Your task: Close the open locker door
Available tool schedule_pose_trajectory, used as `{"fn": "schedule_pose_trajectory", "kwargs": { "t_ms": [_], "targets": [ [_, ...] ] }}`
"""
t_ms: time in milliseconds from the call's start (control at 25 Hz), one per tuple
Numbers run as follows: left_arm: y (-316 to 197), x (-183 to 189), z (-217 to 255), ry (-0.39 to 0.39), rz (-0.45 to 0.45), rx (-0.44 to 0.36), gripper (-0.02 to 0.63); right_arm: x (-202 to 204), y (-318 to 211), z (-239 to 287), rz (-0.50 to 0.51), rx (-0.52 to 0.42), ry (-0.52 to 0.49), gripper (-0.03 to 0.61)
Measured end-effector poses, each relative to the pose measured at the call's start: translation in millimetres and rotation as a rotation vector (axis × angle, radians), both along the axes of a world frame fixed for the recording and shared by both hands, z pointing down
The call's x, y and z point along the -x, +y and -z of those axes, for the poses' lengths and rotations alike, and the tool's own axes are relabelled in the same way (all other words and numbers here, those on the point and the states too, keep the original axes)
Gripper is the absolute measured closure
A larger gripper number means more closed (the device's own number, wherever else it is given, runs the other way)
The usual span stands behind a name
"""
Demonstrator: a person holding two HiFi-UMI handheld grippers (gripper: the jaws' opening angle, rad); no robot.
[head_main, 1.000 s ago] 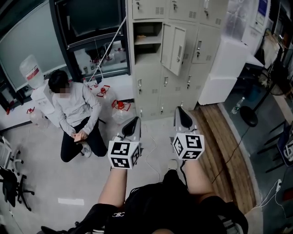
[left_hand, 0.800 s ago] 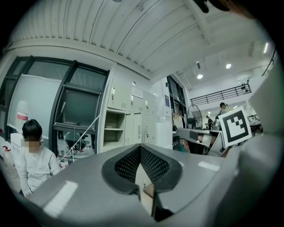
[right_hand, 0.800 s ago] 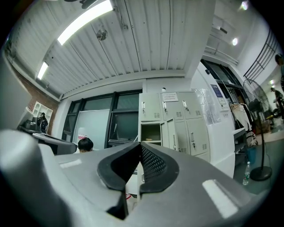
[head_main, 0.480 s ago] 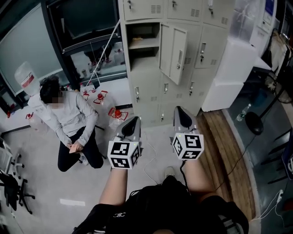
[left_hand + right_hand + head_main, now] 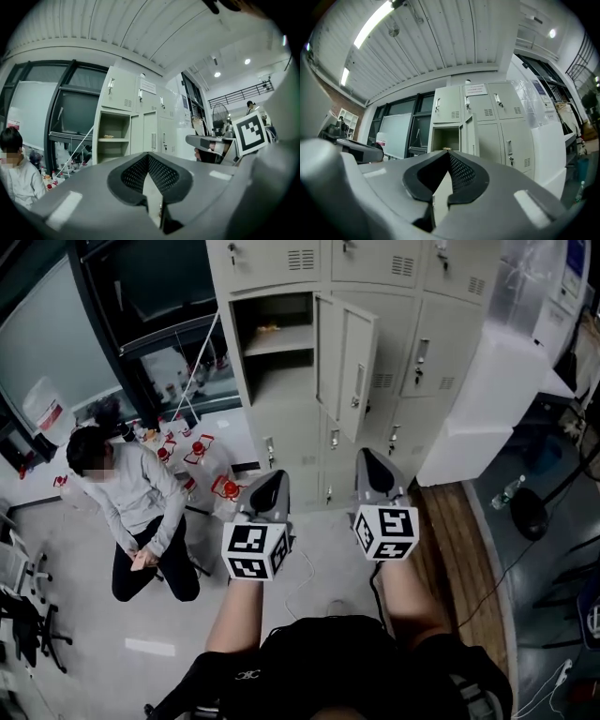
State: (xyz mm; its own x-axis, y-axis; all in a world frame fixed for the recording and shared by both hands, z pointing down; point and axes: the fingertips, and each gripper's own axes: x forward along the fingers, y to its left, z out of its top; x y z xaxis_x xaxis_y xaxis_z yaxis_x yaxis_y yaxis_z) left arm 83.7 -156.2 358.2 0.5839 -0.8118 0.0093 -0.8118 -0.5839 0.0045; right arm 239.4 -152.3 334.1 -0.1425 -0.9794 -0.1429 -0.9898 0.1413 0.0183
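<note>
We hold both claws side by side low in the head view, tips aimed toward the bank of grey lockers (image 5: pixel 403 277) at 12 o'clock. The left claw (image 5: pixel 271 486) has its jaws brought together at the tips, and nothing sits between them in the left gripper view (image 5: pixel 148 158). The right claw (image 5: pixel 368 465) is likewise closed and empty, its pads meeting in the right gripper view (image 5: pixel 449 158). Neither claw touches the lockers; both are well apart from them.

The open locker door (image 5: pixel 348 360) stands swung outward in the second row, hinged on its right edge, with its handle facing us. It lies at about 12 o'clock from the gap between our claws. Just to its left, at 11 o'clock, is the open compartment (image 5: pixel 272 352) with one shelf, on which lies a small orange-brown item (image 5: pixel 267 329) that we cannot identify. In the right gripper view the door (image 5: pixel 470 135) shows just above the jaw tips, beside the dark opening (image 5: pixel 445 139).

At 9 o'clock from the left claw a person (image 5: pixel 131 512) in a grey top sits low on the floor. Red-capped containers (image 5: pixel 225 487) lie on the floor between that person and the lockers. A white cabinet (image 5: pixel 487 399) stands at 2 o'clock, touching the lockers' right side.
</note>
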Motion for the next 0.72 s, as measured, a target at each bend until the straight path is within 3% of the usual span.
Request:
{"fn": "schedule_pose_trajectory", "kwargs": {
  "t_ms": [240,560,640,720],
  "targets": [
    [-46.2,-43.4,-1.9,-0.012,0.021,0.014,0.614,-35.0,-49.0,3.4,0.036,0.011,0.007,0.568],
    [-87.8,-58.6,-3.9,-0.020,0.002,0.022,0.614,-52.4,-92.1,4.2,0.037,0.005,-0.014,0.565],
    [-96.3,-58.7,-3.5,-0.025,-0.006,0.022,0.614,-53.2,-101.1,6.5,0.044,-0.013,-0.024,0.535],
    [-105.1,-57.7,-2.1,-0.026,-0.011,0.019,0.614,-54.4,-110.7,9.3,0.040,-0.018,-0.018,0.465]
  ]
}}
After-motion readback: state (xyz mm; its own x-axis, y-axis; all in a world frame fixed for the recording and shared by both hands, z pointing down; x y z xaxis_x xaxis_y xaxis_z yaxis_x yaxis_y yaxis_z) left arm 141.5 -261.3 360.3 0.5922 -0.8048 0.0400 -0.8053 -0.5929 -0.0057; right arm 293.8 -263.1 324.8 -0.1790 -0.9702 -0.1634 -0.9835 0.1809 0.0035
